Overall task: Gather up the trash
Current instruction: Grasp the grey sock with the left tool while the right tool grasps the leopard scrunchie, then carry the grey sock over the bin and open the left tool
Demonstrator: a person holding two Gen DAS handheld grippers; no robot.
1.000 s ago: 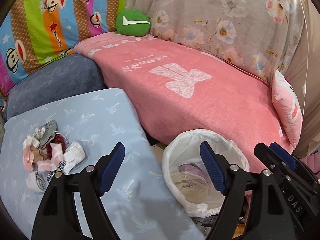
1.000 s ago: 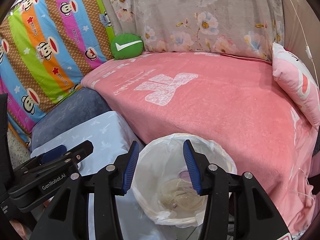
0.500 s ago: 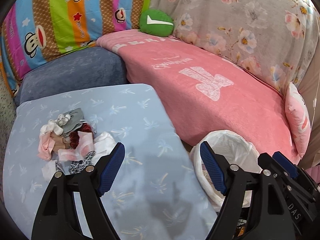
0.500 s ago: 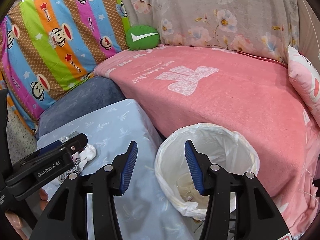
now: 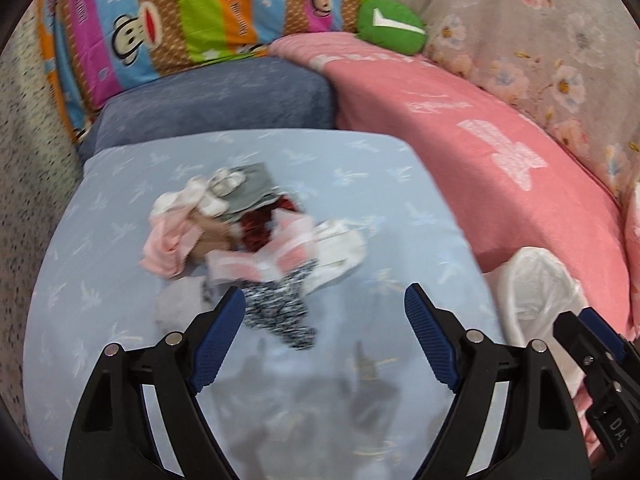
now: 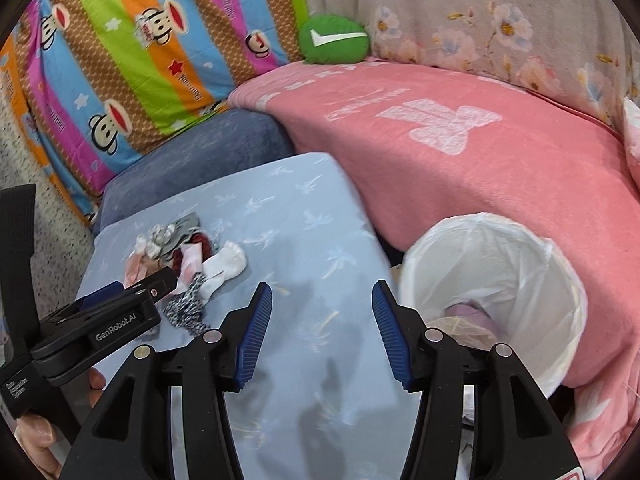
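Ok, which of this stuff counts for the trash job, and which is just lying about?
Part of the job:
- pile of small fabric scraps on the light blue cloth
- white-lined trash bin, some trash already inside
- left tongs and right tongs, both open and empty

Just lying about:
- green check-mark cushion
- pink blanket
- monkey-print striped cloth
- grey floral cover

Left tongs (image 5: 325, 308) and right tongs (image 6: 322, 304), jaws apart, empty.

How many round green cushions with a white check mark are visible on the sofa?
1. The round green cushion sits at the sofa's back corner, above the pink blanket. Others may be hidden.
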